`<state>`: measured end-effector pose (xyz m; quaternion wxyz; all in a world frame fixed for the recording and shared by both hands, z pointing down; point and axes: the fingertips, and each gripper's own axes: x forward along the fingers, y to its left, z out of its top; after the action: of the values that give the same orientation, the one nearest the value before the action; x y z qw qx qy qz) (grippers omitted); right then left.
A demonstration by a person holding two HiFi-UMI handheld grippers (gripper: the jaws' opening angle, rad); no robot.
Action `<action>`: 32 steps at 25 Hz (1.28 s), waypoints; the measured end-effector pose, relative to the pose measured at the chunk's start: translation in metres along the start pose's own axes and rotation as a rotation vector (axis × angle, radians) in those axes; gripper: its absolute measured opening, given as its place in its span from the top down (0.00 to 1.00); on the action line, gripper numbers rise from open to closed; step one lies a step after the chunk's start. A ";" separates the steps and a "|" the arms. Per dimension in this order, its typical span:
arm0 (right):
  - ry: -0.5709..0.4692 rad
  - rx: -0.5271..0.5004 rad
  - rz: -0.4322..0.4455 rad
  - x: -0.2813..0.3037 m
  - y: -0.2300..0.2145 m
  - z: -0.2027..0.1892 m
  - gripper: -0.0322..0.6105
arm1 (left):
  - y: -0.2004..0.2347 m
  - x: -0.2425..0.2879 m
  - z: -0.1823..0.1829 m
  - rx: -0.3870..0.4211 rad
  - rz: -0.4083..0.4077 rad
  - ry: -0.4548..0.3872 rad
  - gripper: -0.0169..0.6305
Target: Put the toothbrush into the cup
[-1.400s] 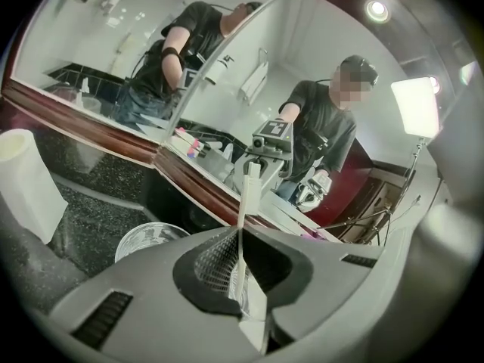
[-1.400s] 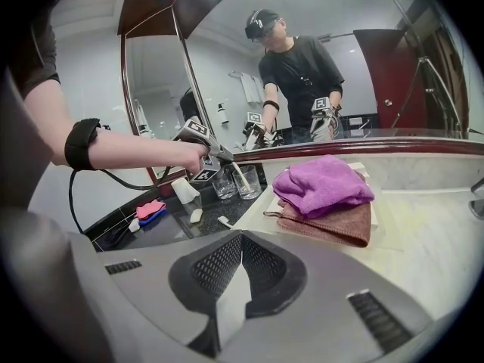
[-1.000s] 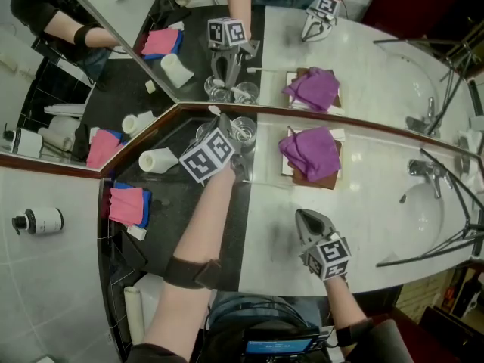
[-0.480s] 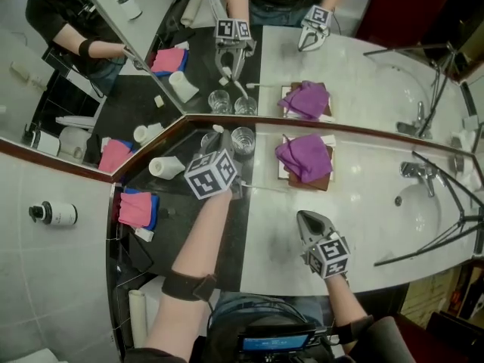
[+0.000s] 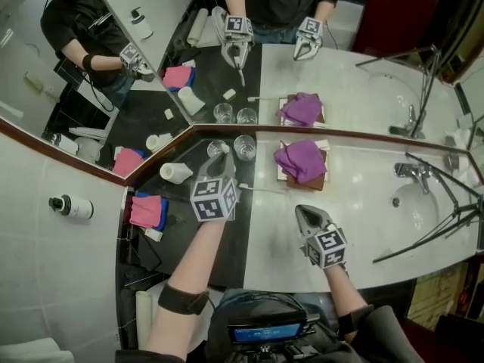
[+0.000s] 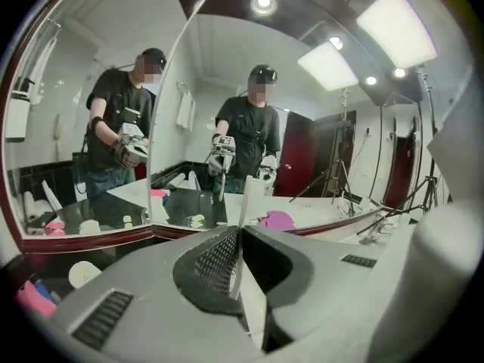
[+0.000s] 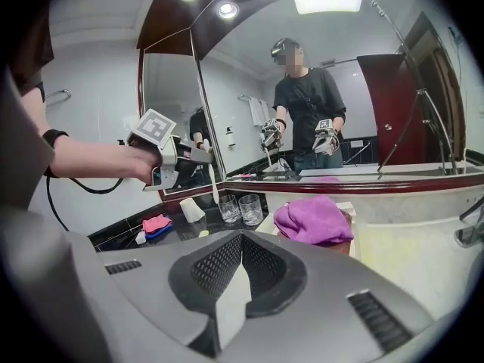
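left tool lifted higher, toothbrush still clamped

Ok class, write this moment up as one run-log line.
left gripper: shut on toothbrush | right gripper: shut, empty | glass cups: toothbrush not yet in

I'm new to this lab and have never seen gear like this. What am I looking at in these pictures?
A person holds a two-jaw gripper in each hand. One picture comes from a head camera looking down at a bathroom counter with mirrors; the other two ride on the grippers. On the counter are two glasses and a purple cloth. The left gripper is shut on a white toothbrush; the right gripper is shut and empty.
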<state>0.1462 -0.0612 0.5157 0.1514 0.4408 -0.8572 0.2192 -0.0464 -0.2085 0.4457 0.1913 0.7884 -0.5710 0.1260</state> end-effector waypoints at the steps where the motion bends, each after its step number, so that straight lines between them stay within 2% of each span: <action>1: -0.003 0.000 0.001 -0.001 0.001 0.000 0.92 | -0.005 -0.006 -0.004 0.021 -0.007 0.005 0.96; 5: -0.010 -0.007 0.004 -0.002 0.004 0.002 0.92 | -0.022 -0.025 -0.018 0.129 -0.027 0.019 0.96; 10: -0.014 -0.010 -0.003 -0.006 0.004 0.002 0.92 | -0.038 -0.046 -0.034 0.213 -0.049 0.039 0.95; 14: -0.016 -0.014 -0.007 -0.008 0.005 0.003 0.92 | -0.046 -0.060 -0.045 0.219 -0.063 0.041 0.95; 18: -0.004 -0.019 -0.011 -0.015 0.005 -0.001 0.92 | -0.055 -0.071 -0.056 0.176 -0.073 0.042 0.95; 20: 0.001 -0.021 -0.015 -0.019 0.004 -0.002 0.92 | -0.057 -0.075 -0.061 0.115 -0.078 0.036 0.95; 22: 0.005 -0.023 -0.019 -0.022 0.003 -0.003 0.92 | -0.057 -0.078 -0.070 0.011 -0.091 0.028 0.95; 27: 0.021 -0.024 -0.027 -0.029 0.000 -0.010 0.92 | -0.047 -0.077 -0.096 -0.365 -0.119 -0.006 0.95; 32: 0.047 -0.014 -0.046 -0.039 -0.006 -0.022 0.92 | -0.043 -0.068 -0.128 -0.578 -0.118 -0.020 0.95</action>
<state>0.1745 -0.0262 0.5181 0.1795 0.4542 -0.8445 0.2200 -0.0245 -0.0812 0.5248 0.4093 0.7342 -0.5382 -0.0609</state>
